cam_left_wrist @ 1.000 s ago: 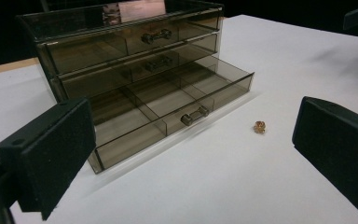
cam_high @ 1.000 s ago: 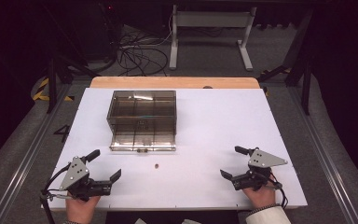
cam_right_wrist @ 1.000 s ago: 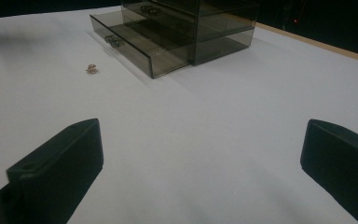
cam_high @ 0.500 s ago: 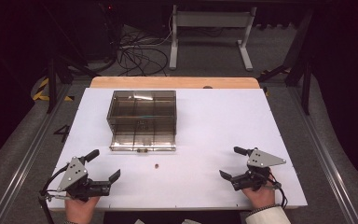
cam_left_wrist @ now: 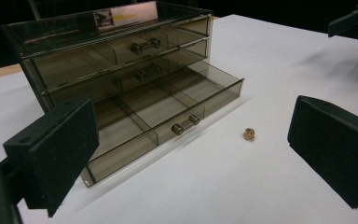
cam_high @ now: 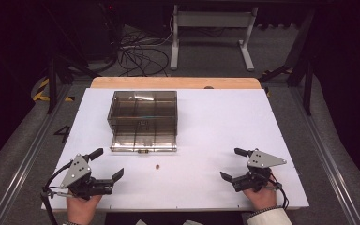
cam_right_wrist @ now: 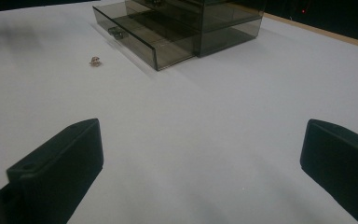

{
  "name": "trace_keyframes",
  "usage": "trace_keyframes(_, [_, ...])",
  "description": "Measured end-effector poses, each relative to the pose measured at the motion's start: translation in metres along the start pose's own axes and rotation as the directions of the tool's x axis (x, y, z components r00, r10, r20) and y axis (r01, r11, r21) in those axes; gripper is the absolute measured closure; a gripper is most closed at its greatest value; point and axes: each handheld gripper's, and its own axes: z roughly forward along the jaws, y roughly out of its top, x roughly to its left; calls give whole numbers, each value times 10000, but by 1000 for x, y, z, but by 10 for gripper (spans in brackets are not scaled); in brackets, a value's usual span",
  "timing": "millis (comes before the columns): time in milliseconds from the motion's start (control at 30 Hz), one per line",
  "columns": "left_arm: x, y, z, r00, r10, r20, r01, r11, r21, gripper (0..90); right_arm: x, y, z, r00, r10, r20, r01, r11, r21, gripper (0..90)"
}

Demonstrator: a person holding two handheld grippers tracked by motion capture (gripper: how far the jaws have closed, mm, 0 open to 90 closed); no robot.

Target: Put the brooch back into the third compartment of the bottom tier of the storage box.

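Now | left tongs (cam_high: pixel 106 163) agape | right tongs (cam_high: pixel 231 164) agape | bottom drawer (cam_left_wrist: pixel 165 116) out

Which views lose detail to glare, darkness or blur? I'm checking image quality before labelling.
High view: table evenly lit, surroundings nearly black, small bead barely resolved. Left gripper view: drawer box sharp, glare strip on its top, near fingers soft. Right gripper view: dimmer, bead blurry.

Dark room; grey carpet floor (cam_high: pixel 23 140); white desk frame (cam_high: pixel 211 28) behind; tangled cables (cam_high: pixel 136 54); hazard tape (cam_high: pixel 41 89).
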Motion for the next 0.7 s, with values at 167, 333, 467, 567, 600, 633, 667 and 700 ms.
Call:
trace_keyframes(167, [0,8,3,9999,75,132,-76,10000,43,29,-1,-1,0,10000,55,34,-56,10000,54,4])
trace_keyframes(333, [-1,16,10,9991,165,384,-174,9996,241,30,-2,-1,0,9999,113,21,-113,9999,97,3])
trace_keyframes(467, [-4,22,16,9982,283,520,-304,9988,396,31,-1,-1,1,9999,113,33,-114,9998,135,4])
trace_keyframes(567, [-5,26,19,9979,296,579,-321,9985,441,32,-1,-2,1,9999,117,56,-118,9998,151,4])
trace_keyframes(600, [-4,27,21,9976,306,614,-335,9983,471,32,-1,-2,1,9999,125,51,-125,9998,154,4])
trace_keyframes(633, [-4,28,22,9973,337,655,-370,9981,498,32,-1,-2,1,9999,126,55,-127,9998,157,4])
trace_keyframes(667, [-3,30,23,9970,302,708,-339,9981,521,33,-1,-2,1,9999,132,52,-133,9998,163,4])
trace_keyframes(700, [-3,30,23,9970,302,708,-339,9981,521,33,-1,-2,1,9999,134,56,-134,9998,173,4])
